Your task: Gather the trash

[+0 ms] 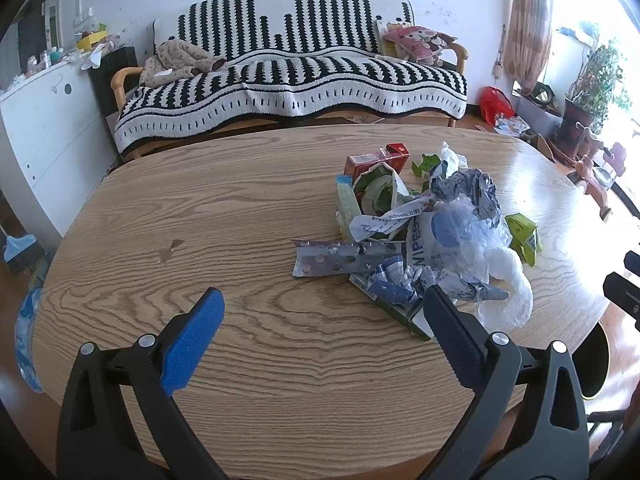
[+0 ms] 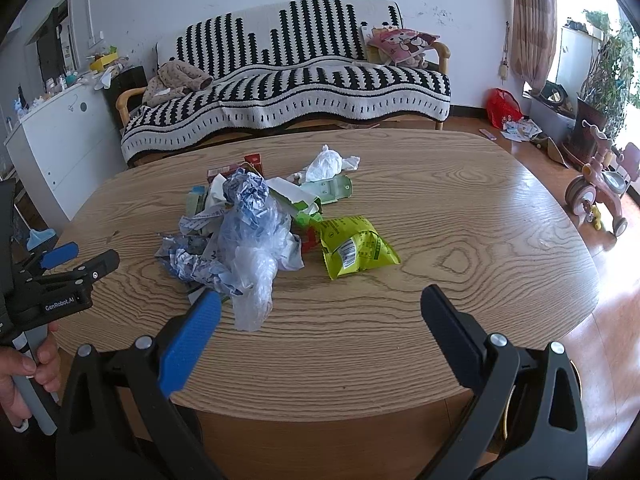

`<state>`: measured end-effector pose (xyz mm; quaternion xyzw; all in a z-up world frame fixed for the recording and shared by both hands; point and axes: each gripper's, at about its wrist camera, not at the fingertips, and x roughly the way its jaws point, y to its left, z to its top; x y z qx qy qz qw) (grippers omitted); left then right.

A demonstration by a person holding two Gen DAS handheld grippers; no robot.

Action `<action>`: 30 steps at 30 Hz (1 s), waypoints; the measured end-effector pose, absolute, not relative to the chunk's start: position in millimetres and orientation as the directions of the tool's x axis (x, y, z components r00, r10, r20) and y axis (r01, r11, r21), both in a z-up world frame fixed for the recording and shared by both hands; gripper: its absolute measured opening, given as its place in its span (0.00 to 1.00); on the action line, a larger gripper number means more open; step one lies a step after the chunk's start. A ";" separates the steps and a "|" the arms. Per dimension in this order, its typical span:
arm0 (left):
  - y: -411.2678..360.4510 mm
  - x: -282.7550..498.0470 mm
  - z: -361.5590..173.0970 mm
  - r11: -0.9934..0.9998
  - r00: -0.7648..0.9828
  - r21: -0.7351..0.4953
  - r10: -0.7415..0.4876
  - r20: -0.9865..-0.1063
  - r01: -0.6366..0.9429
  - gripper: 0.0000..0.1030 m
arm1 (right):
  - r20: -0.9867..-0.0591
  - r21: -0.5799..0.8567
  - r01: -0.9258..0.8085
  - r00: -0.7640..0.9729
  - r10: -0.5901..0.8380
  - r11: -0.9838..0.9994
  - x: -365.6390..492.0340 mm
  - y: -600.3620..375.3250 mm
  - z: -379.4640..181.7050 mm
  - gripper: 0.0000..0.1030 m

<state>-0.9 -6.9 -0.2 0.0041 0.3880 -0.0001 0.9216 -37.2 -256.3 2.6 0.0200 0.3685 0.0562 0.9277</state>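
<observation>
A heap of trash lies on the oval wooden table (image 1: 240, 208): clear plastic bag (image 1: 472, 236), crumpled blue-white paper (image 1: 400, 280), foil blister strip (image 1: 340, 258), red cartons (image 1: 376, 160), green snack bag (image 1: 524, 232). My left gripper (image 1: 322, 304) is open and empty above the table, its right finger just in front of the heap. In the right wrist view the heap sits left of centre, with the plastic bag (image 2: 256, 240), green snack bag (image 2: 356, 246) and white tissue (image 2: 328, 162). My right gripper (image 2: 320, 300) is open and empty in front of the snack bag. The left gripper (image 2: 72, 264) shows at the left edge there.
A sofa with a black-and-white striped cover (image 1: 288, 84) stands behind the table. A white cabinet (image 1: 44, 128) is at the left. A red bag (image 2: 502, 108), potted plants (image 2: 600, 92) and a pink tricycle (image 2: 600, 184) are on the floor at the right.
</observation>
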 end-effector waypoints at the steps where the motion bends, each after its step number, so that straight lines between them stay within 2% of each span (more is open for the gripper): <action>1: -7.3 -0.9 -0.2 1.000 0.699 0.009 0.003 -0.715 0.004 0.94 | -0.682 0.078 -0.090 0.722 0.119 0.993 -37.4 -255.8 3.1 0.94; 23: 6.0 3.3 -2.0 1.000 0.699 0.019 -0.002 -0.716 0.023 0.94 | -0.694 0.077 -0.085 0.711 0.114 0.993 -30.3 -257.3 0.0 0.94; 28: 24.4 28.0 -7.4 0.989 0.706 0.102 -0.007 -0.708 0.112 0.94 | -0.720 0.084 -0.062 0.686 0.104 0.995 -11.5 -269.0 -13.2 0.94; 30: 30.3 45.9 -17.3 0.980 0.673 0.091 -0.052 -0.738 0.176 0.94 | -0.735 0.083 -0.055 0.671 0.098 0.995 0.2 -274.2 -20.8 0.94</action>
